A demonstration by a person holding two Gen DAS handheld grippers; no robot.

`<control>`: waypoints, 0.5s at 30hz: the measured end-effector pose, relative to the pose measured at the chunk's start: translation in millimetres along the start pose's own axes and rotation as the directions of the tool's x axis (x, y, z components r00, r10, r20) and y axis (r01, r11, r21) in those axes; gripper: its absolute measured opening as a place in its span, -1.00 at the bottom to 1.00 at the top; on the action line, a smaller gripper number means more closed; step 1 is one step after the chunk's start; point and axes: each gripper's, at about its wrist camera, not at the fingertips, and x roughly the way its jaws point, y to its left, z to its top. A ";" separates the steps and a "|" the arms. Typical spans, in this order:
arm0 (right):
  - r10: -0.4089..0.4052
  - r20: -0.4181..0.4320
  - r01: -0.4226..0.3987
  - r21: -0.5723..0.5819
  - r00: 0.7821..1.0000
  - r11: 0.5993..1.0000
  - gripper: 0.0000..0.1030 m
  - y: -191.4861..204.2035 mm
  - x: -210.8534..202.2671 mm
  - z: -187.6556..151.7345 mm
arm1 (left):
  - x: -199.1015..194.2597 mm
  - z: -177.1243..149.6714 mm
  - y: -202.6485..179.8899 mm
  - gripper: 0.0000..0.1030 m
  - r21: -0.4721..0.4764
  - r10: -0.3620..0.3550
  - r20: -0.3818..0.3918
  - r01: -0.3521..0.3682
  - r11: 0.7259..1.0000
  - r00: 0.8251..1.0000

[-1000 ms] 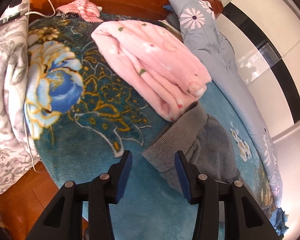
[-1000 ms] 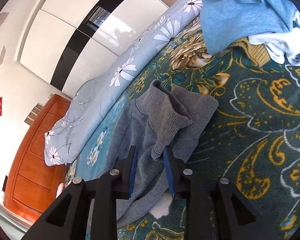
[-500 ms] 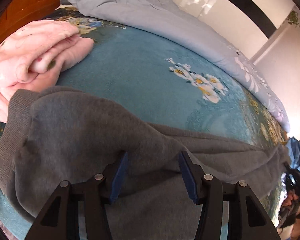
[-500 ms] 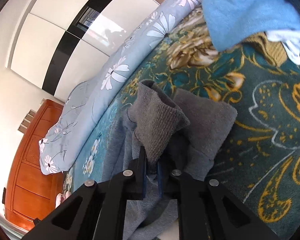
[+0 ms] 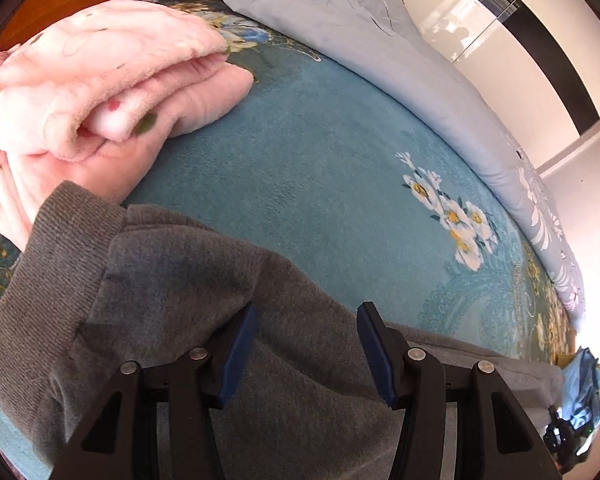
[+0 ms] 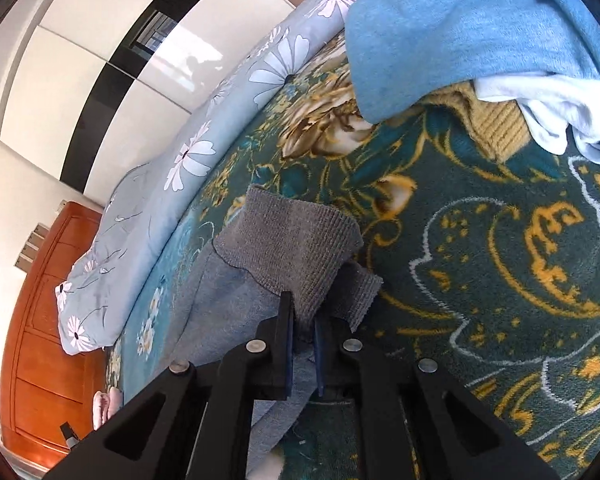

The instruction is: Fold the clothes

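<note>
On the bed [image 5: 340,208], the grey garment [image 5: 172,312] lies stretched along the near edge beside a folded pink blanket [image 5: 100,92]. The right gripper [image 6: 303,334], jaws having just closed, pinches a ribbed cuff [image 6: 296,252]; the left gripper [image 5: 306,354] hovers half open astride the cloth, gripping nothing. A clean fold likely needs the left to clamp before both lift together.

Black angular tongs [image 5: 306,344] — blue pads [image 5: 374,354]; silver screws [image 6: 256,345]
</note>
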 end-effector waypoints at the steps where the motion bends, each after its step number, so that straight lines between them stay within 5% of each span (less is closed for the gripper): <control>1: 0.011 0.005 -0.011 -0.012 1.000 1.000 -0.76 1.8 -4.1 0.4 | -5.1 -4.8 -1.7 0.09 0.015 -0.001 0.002 0.001 1.000 1.000; 7: -0.008 0.080 0.007 0.015 0.997 1.000 -0.24 -17.0 -31.1 -4.9 | -40.2 -34.6 8.2 0.11 -0.020 -0.097 0.043 0.098 0.995 0.994; 12: 0.065 0.085 -0.075 0.120 0.994 0.990 0.16 -30.8 -17.0 -3.3 | -58.2 -50.6 17.1 0.20 -0.054 -0.126 0.070 0.130 0.990 0.990; 15: 0.037 0.084 -0.046 0.107 0.996 0.993 0.16 -22.5 -6.9 -2.6 | -65.9 -58.6 21.3 0.20 -0.063 -0.128 0.078 0.133 0.989 0.989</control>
